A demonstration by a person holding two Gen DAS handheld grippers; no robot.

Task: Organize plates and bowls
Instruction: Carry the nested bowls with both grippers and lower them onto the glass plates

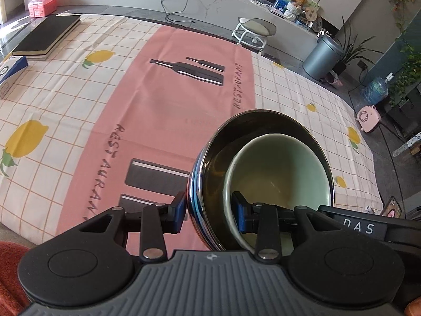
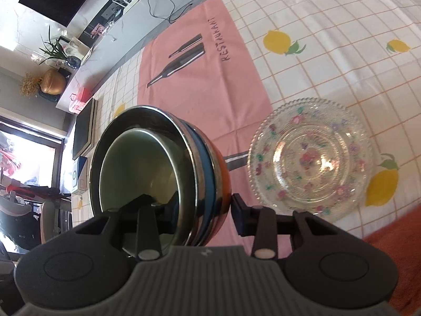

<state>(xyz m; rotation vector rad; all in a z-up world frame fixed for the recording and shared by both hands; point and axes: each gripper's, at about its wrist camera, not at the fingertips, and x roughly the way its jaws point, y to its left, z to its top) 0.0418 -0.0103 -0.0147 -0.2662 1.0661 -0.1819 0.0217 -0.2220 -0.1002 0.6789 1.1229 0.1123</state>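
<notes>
At the far left of the table lay a black notebook with a pink box behind it and a blue-and-white carton nearer the edge, all well apart from the work. The pink runner ran down the middle of the lemon-print cloth, bare where the bowls might be set.

The left hand-held gripper was clamped on the wall of the steel bowl, one pad on the outside and one inside, so the bowl hung tilted above the runner. Nested in it sat the pale green bowl, leaning toward the lower side. I judged the tilt came simply from gripping at the rim; the inner bowl could slide if the angle grew.

The right hand-held gripper straddled the opposite wall of the same steel bowl. Its outer finger seemed to stand a shade off the metal, though the inner one was half hidden behind the green bowl, so I could not tell whether it was truly gripping. Two grips on one bowl looked like steadying the stacked pair for a carry.

To the right, the flowered glass plate rested flat on the cloth just beside the bowls, and by my guess it was the next thing to stack or the spot to avoid when lowering. Nothing else stood between them.
</notes>
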